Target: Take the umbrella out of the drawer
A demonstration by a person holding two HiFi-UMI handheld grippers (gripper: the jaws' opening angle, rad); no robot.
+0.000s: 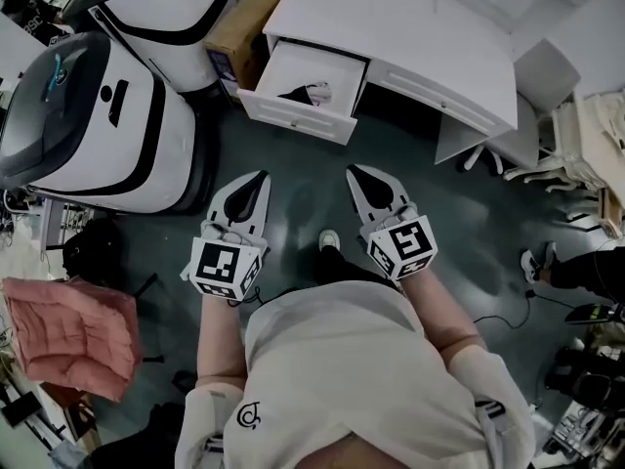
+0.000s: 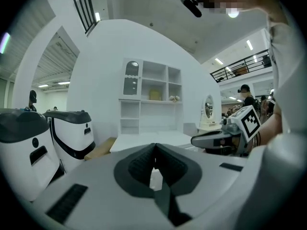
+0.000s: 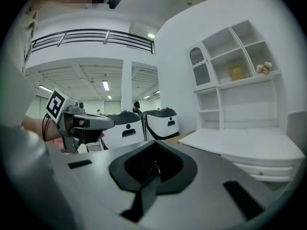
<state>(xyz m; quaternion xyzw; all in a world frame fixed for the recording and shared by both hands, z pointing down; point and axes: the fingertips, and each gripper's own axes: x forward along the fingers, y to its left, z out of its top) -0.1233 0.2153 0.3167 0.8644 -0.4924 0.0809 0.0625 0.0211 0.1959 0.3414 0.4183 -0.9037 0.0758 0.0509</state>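
Note:
An open white drawer (image 1: 293, 108) sticks out of the left end of a white desk (image 1: 410, 27) at the top of the head view. Inside it lies the umbrella (image 1: 309, 93), a small dark folded bundle with a pale pink part. My left gripper (image 1: 261, 175) and right gripper (image 1: 352, 170) are held side by side above the dark floor, well short of the drawer, both pointing towards it. Each has its jaws closed to a point with nothing between them. The left gripper view shows its tips (image 2: 154, 146) together, and the right gripper view shows its tips (image 3: 154, 143) likewise.
Two large white-and-black machines (image 1: 98, 115) stand left of the drawer, with a cardboard box (image 1: 249, 18) behind them. A pink cushion (image 1: 68, 335) lies at lower left. A white chair (image 1: 542, 71) and another person's shoe (image 1: 535, 262) are at the right. Cables cross the floor.

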